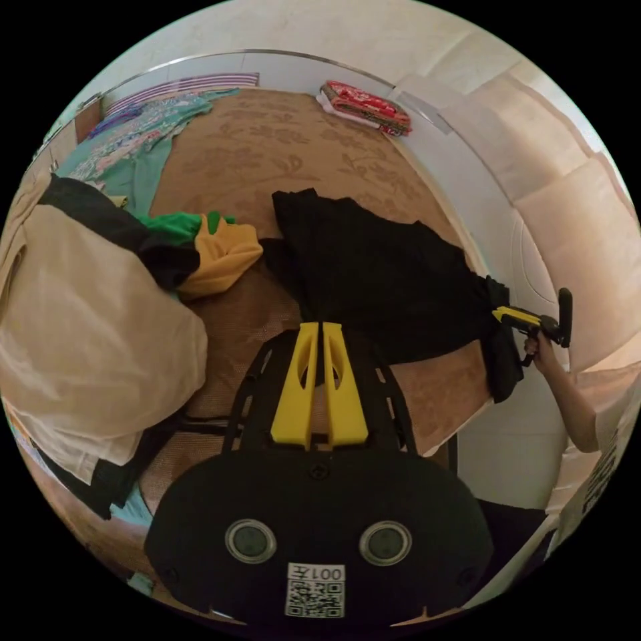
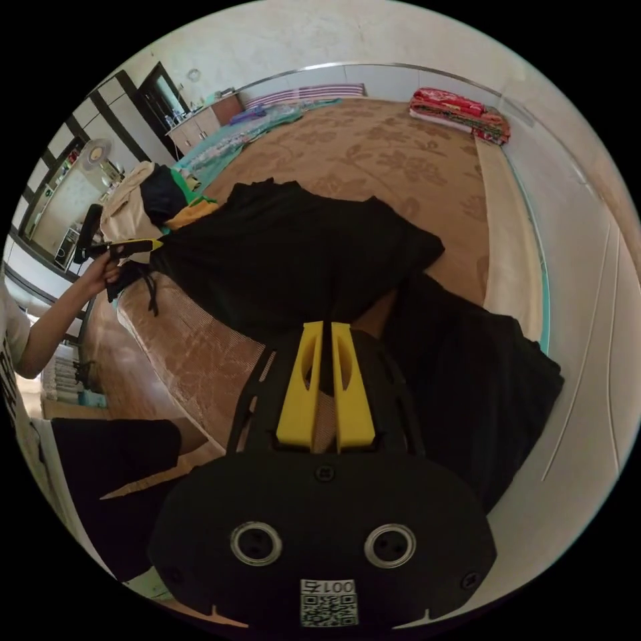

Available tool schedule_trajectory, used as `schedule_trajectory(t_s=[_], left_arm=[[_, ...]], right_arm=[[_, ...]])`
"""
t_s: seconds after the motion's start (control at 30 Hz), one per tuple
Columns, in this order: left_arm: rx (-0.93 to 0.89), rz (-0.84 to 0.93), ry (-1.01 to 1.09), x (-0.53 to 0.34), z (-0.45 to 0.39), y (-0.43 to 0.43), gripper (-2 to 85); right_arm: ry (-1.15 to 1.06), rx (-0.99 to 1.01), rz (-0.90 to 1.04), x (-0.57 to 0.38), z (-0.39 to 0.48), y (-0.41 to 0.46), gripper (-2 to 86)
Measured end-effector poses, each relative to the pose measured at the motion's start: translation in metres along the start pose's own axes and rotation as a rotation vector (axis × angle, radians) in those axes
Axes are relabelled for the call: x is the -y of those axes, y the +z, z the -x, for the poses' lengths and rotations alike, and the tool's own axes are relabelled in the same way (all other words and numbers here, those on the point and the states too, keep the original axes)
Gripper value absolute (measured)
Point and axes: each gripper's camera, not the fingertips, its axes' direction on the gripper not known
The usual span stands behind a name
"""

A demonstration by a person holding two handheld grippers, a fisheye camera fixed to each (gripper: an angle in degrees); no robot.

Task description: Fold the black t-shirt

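In the left gripper view, the left gripper (image 1: 321, 325) sits nearest, its two yellow jaws drawn together with a thin slit between them, their tips pinching the near edge of the black t-shirt (image 1: 374, 280). The shirt is stretched across the brown floral bed cover (image 1: 267, 147) toward the bed's edge, where the right gripper (image 1: 499, 312) grips its other end with jaws closed; a bunch of black cloth hangs down below that grip. A hand (image 1: 539, 350) wraps the right tool's handle, with the forearm running down and away from the bed, bent at the elbow.

Beside the left gripper lies a heap of clothes: a cream garment (image 1: 87, 320) in front, then a yellow and green piece (image 1: 214, 244) just beside the shirt. Farther off, a teal patterned sheet (image 1: 140, 143) lies along one side of the bed, and a red folded blanket (image 1: 366, 107) rests at the far corner.

In the right gripper view, the right gripper (image 2: 323, 326) likewise shows its jaws nearly touching, tips on black fabric. The black t-shirt (image 2: 287, 234) spreads from there to the left gripper (image 2: 148, 246), held by a hand (image 2: 107, 268) with the forearm raised from a bent elbow. A second dark mass of cloth (image 2: 467, 374) lies near the bed's edge, beside the jaws. Beyond, a standing fan (image 2: 97, 155) stands near dark cabinets.
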Motion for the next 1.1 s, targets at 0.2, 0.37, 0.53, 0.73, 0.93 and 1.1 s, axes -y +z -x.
schedule_trajectory(t_s=[0.2,0.37,0.53,0.73,0.93,1.1], left_arm=[[0.063,0.096,-0.045,-0.009,0.002,0.021,-0.9],[0.037,0.063,-0.019,-0.003,-0.006,0.032,-0.1],[0.080,0.155,0.036,0.006,-0.016,0.056,1.3],[0.123,0.168,0.055,-0.002,-0.039,0.062,-0.7],[0.161,0.216,-0.014,-0.008,-0.035,0.070,0.3],[0.205,0.231,0.017,-0.014,-0.037,0.074,1.9]], right_arm=[[0.066,0.023,0.115,-0.013,-0.007,0.027,2.8],[0.071,0.080,0.064,-0.011,-0.002,0.028,8.4],[0.069,0.114,0.141,-0.005,0.002,0.044,9.7],[0.037,0.073,0.124,-0.007,0.018,0.037,2.6],[0.045,0.095,0.146,-0.015,0.018,0.034,1.1],[0.056,0.106,0.162,-0.022,0.021,0.038,0.9]])
